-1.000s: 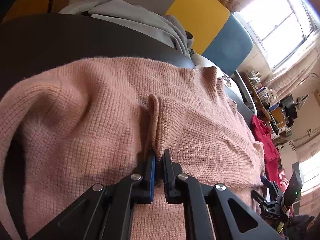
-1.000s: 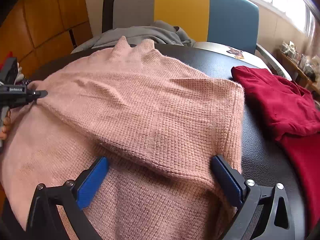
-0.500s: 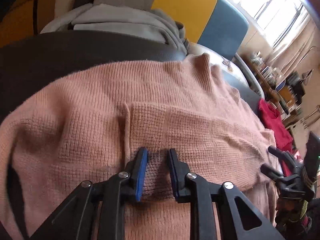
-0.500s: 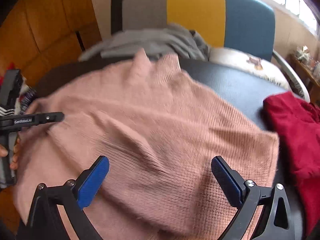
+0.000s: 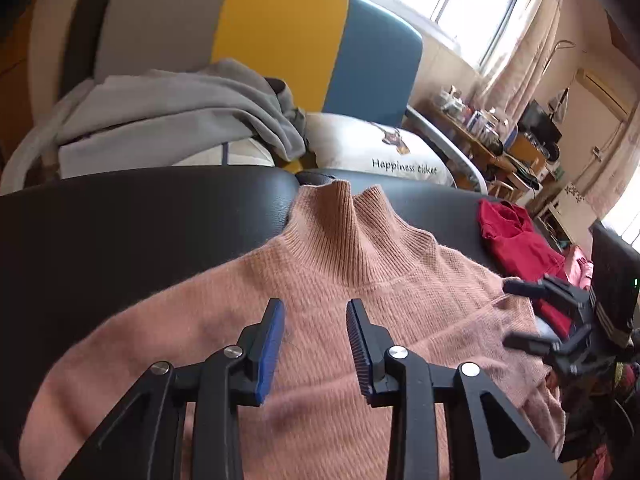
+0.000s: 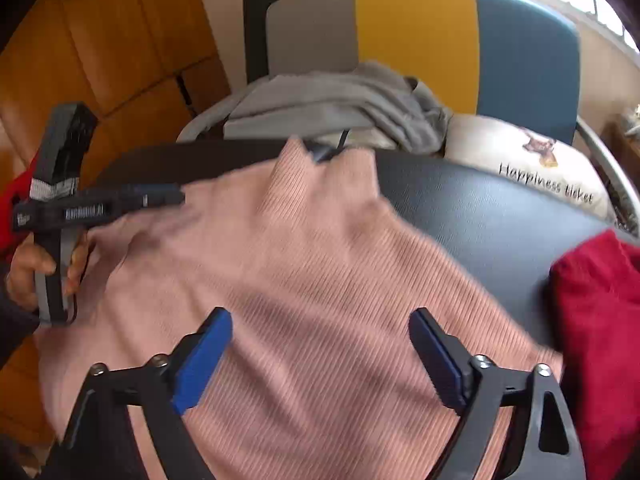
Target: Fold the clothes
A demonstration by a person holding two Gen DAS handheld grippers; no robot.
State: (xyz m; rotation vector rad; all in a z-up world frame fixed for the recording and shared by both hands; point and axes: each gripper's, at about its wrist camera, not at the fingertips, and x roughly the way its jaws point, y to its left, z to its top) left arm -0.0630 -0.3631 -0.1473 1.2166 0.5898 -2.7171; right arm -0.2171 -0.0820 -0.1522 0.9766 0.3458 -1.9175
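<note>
Currently, the pink sweater lies spread on the black table, collar toward the chair. Left gripper: fingers apart above the knit, holding nothing. Right gripper: fingers wide apart over the sweater, empty. A red garment lies beside the sweater. Grey clothing and a cushion printed "Happiness ticket" rest on the chair.

Pink knit sweater with ribbed high collar lies spread on black table, collar toward far edge.
</note>
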